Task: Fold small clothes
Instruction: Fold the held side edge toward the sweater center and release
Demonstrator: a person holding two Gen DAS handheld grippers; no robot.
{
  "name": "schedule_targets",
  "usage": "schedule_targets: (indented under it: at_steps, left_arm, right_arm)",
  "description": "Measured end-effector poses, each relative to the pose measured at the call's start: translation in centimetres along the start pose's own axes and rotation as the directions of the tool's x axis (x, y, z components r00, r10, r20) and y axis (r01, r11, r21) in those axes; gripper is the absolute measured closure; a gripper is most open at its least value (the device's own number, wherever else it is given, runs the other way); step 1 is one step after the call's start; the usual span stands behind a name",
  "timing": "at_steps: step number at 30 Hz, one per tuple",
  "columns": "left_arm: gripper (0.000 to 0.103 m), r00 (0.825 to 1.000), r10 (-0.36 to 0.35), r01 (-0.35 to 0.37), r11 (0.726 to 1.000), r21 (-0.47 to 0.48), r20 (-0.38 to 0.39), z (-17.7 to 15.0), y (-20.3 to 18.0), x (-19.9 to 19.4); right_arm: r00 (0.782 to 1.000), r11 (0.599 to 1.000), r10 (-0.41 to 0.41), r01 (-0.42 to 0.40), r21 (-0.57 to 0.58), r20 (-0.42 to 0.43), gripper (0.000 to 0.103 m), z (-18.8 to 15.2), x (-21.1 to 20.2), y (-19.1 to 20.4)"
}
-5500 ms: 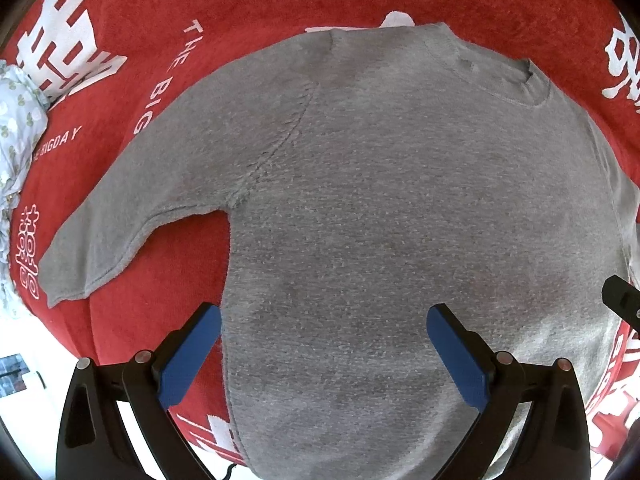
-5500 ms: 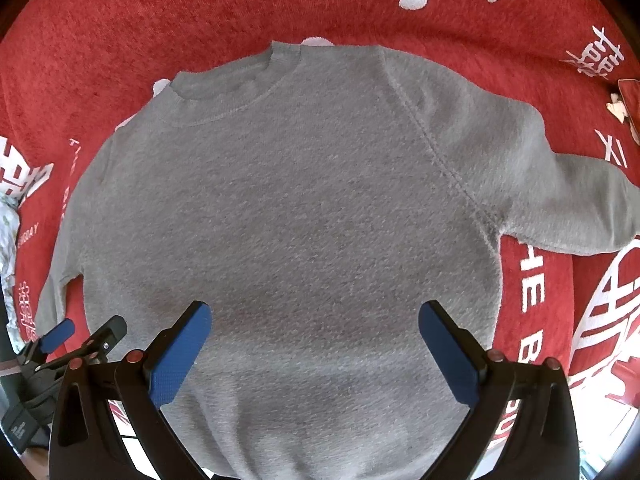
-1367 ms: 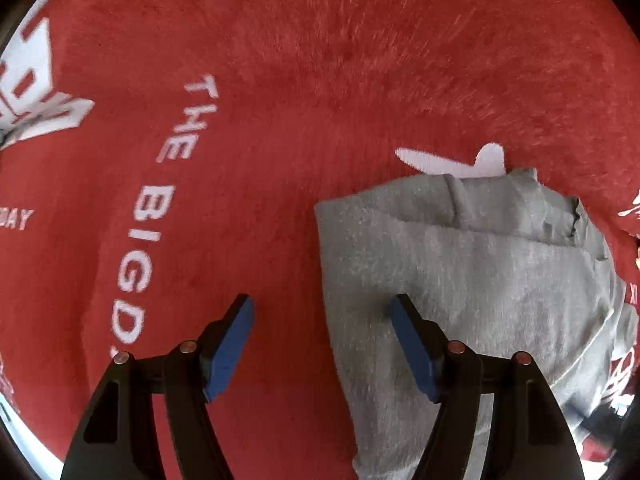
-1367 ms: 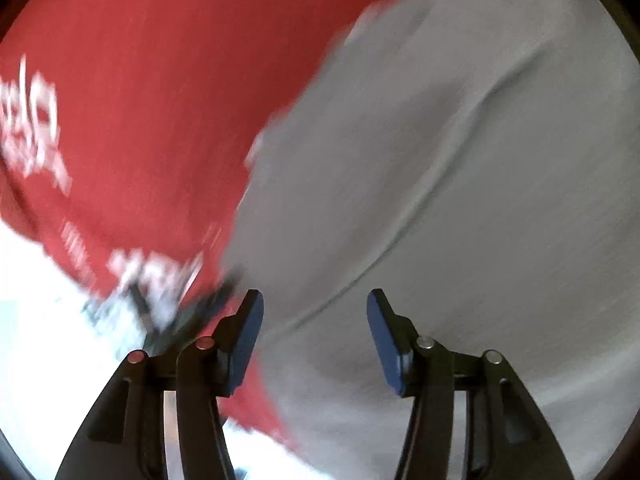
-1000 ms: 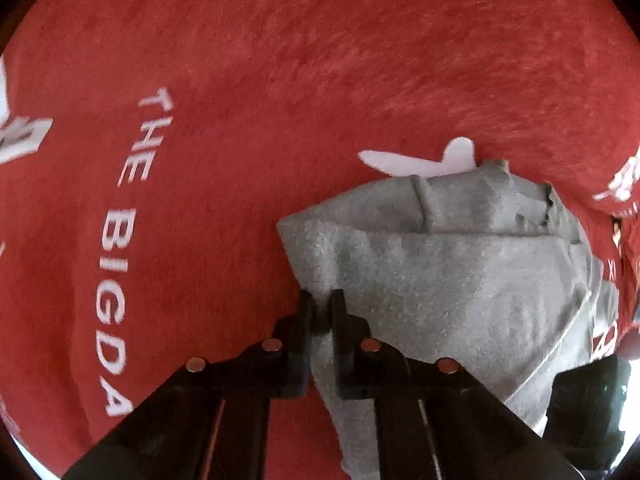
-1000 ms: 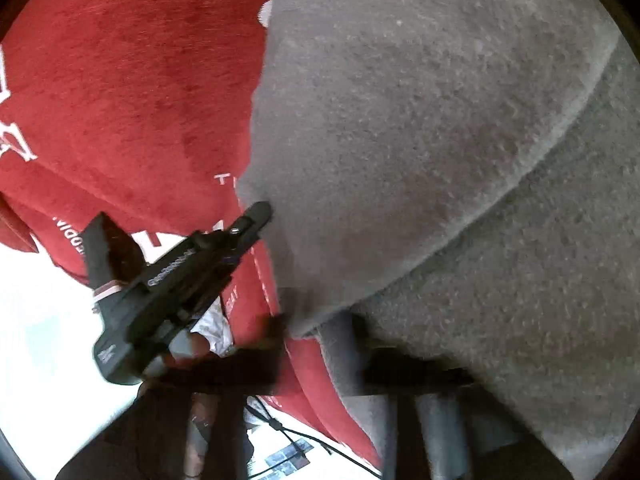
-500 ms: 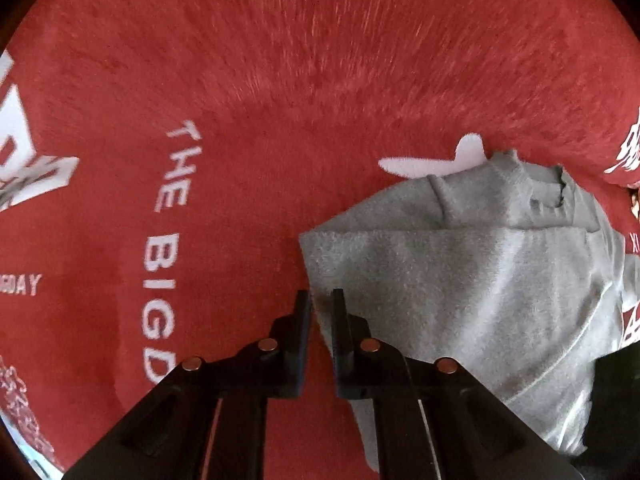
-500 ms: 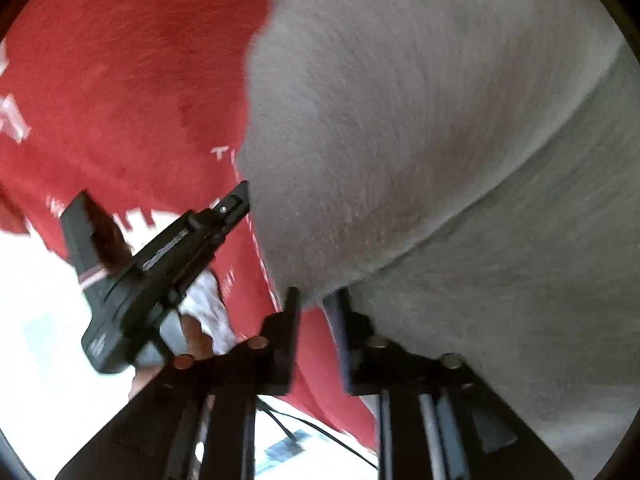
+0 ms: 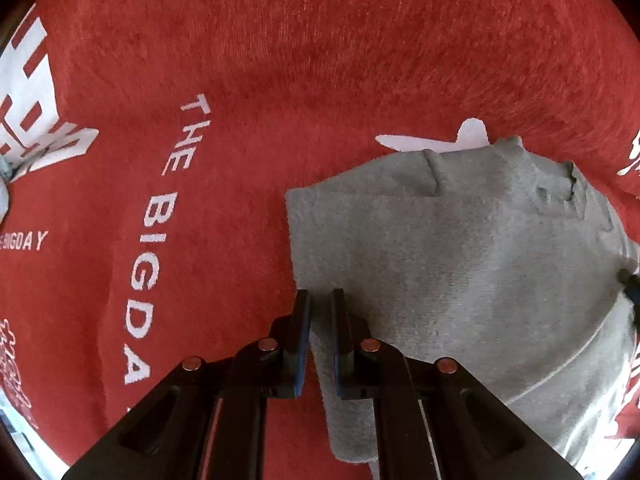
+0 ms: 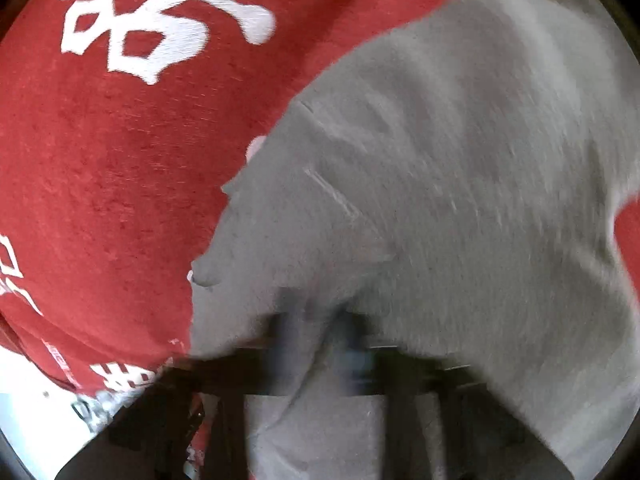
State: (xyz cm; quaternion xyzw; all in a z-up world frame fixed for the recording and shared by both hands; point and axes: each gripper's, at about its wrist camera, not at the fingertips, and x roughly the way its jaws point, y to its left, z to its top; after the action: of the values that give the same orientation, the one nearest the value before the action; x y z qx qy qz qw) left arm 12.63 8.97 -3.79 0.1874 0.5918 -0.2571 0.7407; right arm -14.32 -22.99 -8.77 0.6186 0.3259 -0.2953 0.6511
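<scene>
Red cloth [image 9: 320,80] with white lettering covers the surface. Grey sweater [image 9: 460,260] lies on it folded, left edge straight, neckline at far right. Left hand-held gripper [image 9: 320,300] pinches that edge. Right hand-held gripper [image 10: 320,332], blurred, clamps grey fabric.

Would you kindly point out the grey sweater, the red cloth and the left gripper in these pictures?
grey sweater [image 9: 460,256]: left wrist view, middle of the folded top layer.
red cloth [image 9: 320,60]: left wrist view, bare stretch beyond the sweater.
left gripper [image 9: 320,300]: left wrist view, midway between its fingertips, at the sweater's edge.
</scene>
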Motion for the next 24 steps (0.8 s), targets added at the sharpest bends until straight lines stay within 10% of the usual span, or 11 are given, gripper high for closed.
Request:
schedule_targets:
  at_steps: [9,15,24]
  left_arm:
    - [0.080,0.997,0.077,-0.077,0.997,-0.026,-0.014,0.8,0.4,-0.9]
    - [0.080,0.999,-0.038,0.038,0.999,0.009,-0.005,-0.5,-1.4,-2.5]
    - [0.080,0.999,0.044,-0.044,0.995,0.086,0.007,-4.1,-3.7,-2.1]
  right_arm:
    - [0.973,0.959,-0.230,0.232,-0.164,0.031,0.088,-2.1,-3.3,-0.1]
    - [0.977,0.916,-0.198,0.214,-0.338,0.082,0.086,-2.1,-5.6,2.5]
    - [0.959,0.848,-0.278,0.274,-0.455,0.059,0.096,-1.8,-1.8,2.1]
